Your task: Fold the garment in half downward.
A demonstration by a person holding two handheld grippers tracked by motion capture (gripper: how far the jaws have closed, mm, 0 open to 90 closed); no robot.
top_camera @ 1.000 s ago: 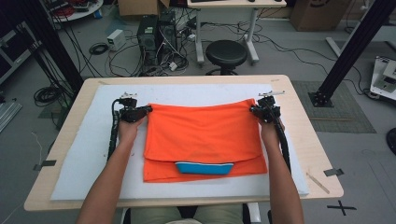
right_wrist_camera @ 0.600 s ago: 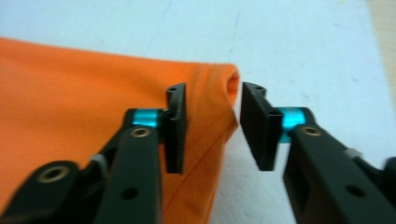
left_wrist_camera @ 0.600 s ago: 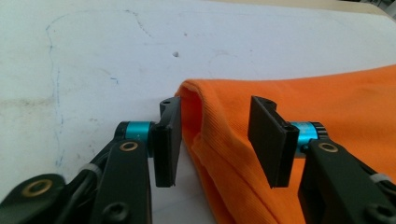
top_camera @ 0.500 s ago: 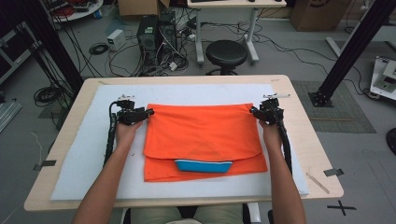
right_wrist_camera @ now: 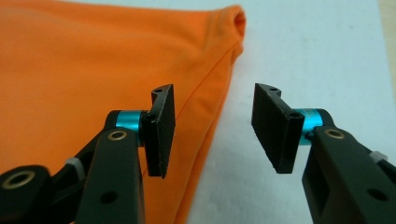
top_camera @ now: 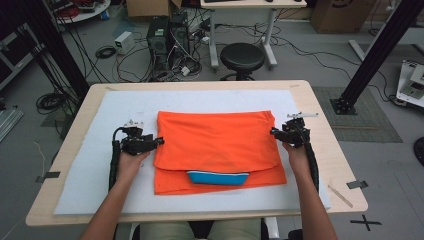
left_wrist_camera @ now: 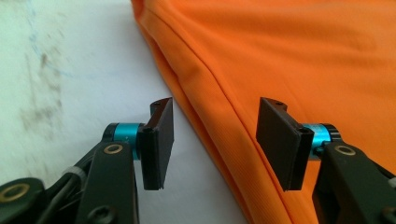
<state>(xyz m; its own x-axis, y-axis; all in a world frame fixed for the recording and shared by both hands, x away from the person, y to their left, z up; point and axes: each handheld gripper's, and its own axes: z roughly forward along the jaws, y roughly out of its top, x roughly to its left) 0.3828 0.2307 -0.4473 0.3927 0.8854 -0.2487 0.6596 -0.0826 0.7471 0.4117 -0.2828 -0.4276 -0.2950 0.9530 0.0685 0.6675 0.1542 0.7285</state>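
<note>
Both grippers stand with their jaws apart and nothing clamped. The left gripper (top_camera: 159, 141) sits at the left edge of the folded orange knit garment (top_camera: 217, 145), and the right gripper (top_camera: 273, 132) at its right edge. Their jaws have just been opening. In the left gripper view (left_wrist_camera: 215, 140) the cloth's folded edge runs between the pads without being pinched, and in the right gripper view (right_wrist_camera: 214, 133) its edge lies below the gap the same way.

The garment lies flat in the middle of the white mat (top_camera: 90, 165) on the light wooden table (top_camera: 330, 150), folded over itself, with a blue collar strip (top_camera: 218, 177) showing at the near side under the top flap.

It looks light, soft and limp, so it should sag and slide on itself when lifted. The stitched side hems and the corners of the top layer seem the firmest places to pinch, both sides at once, so the fold stays square.
</note>
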